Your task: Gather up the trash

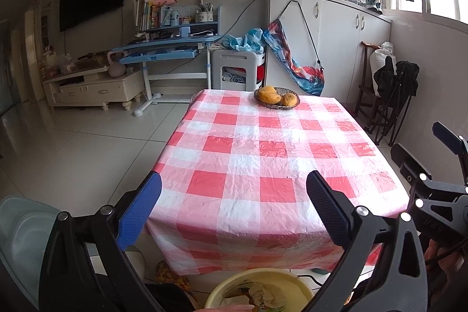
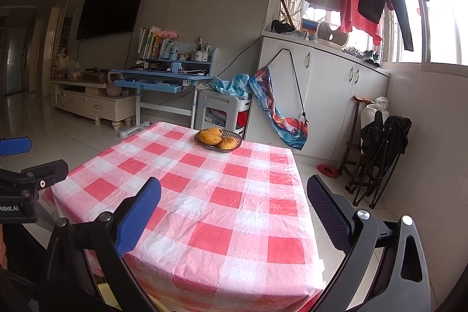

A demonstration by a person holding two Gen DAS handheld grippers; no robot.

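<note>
In the left wrist view the left gripper [image 1: 234, 209] is spread wide with nothing between its fingers, held over the near edge of the table [image 1: 263, 165] in its red-and-white checked cloth. One yellow basin [image 1: 260, 290] holding crumpled trash [image 1: 263, 293] sits at the bottom centre of the frame, below the gripper and off the table. One woven basket [image 1: 277, 98] with three mangoes [image 1: 267, 95] stands at the table's far edge, upper centre. In the right wrist view the right gripper [image 2: 234, 212] is likewise wide open and empty above the table's near corner.
</note>
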